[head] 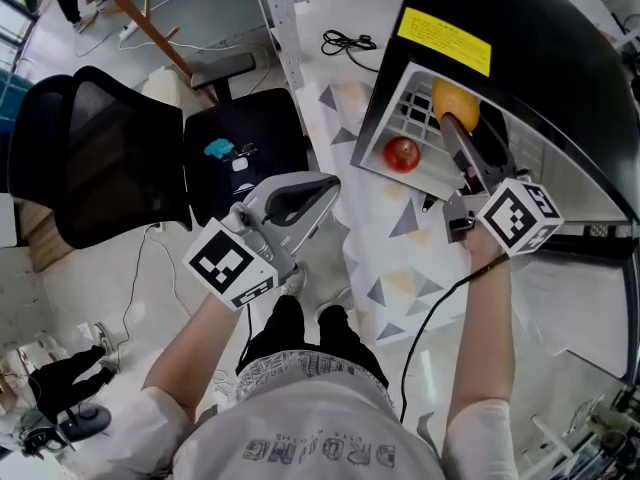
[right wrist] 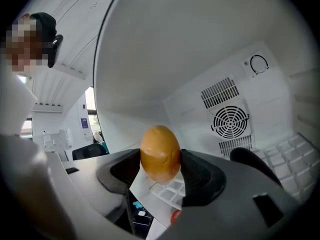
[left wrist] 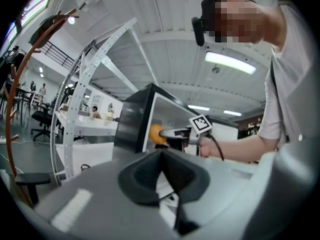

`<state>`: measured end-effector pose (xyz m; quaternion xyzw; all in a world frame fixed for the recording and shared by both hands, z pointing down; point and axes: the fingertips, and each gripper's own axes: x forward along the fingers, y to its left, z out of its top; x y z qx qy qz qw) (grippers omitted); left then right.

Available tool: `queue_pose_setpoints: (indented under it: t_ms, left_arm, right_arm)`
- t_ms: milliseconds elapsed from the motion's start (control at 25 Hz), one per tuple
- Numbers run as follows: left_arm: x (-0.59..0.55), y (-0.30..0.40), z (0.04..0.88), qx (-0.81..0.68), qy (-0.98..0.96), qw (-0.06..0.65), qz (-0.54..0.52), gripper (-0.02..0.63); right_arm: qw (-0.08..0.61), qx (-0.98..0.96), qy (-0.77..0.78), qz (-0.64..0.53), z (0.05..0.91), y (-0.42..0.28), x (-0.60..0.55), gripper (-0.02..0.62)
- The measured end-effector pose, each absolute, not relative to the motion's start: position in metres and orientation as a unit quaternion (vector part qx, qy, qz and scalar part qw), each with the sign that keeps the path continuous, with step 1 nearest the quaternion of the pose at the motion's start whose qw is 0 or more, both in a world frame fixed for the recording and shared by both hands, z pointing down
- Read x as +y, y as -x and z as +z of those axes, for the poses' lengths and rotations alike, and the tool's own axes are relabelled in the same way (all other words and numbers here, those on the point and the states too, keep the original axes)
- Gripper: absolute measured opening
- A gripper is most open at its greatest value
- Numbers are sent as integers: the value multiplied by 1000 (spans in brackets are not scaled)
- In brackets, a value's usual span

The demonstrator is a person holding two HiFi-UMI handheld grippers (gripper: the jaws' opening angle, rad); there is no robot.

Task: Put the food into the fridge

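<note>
Two fruits, one fridge: one orange fruit point(right wrist: 160, 153) clamped in the right gripper's point(head: 455, 126) jaws, inside the open fridge point(head: 530, 28) over its wire shelf point(head: 418, 118); one red apple point(head: 402, 153) lies on that shelf nearby. Left gripper point(left wrist: 162, 171) jaws together, holding nothing, outside the fridge. One black chair point(head: 110, 158) at left.

Lab hall: office chair point(head: 100, 158), perforated metal frame point(head: 284, 28), floor cables point(head: 350, 41).

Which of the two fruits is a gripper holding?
The orange one, clamped in the right gripper; the red apple lies free on the shelf.
</note>
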<state>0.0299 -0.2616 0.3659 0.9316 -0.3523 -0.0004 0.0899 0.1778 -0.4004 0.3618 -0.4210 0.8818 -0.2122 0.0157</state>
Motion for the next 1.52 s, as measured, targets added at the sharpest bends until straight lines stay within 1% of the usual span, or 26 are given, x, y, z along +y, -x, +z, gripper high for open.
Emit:
queue_pose_setpoints:
  t_ms: [320, 560, 760, 1120, 1520]
  left_arm:
    - [-267, -19, 377, -366, -926, 98, -8, 6]
    - [-270, -12, 381, -369, -924, 104, -14, 6]
    - [-271, -4, 385, -371, -922, 110, -15, 6]
    - [-271, 4, 392, -373, -920, 117, -19, 6]
    - [-272, 6, 391, -372, -921, 117, -15, 6]
  right_arm:
    - [-59, 878, 434, -194, 384, -170, -432, 253]
    - [-135, 872, 437, -176, 407, -160, -442, 253]
    - [-178, 860, 448, -167, 423, -160, -449, 253]
    - [-215, 849, 458, -153, 433, -158, -455, 253]
    - [-232, 844, 466, -134, 434, -155, -458, 253]
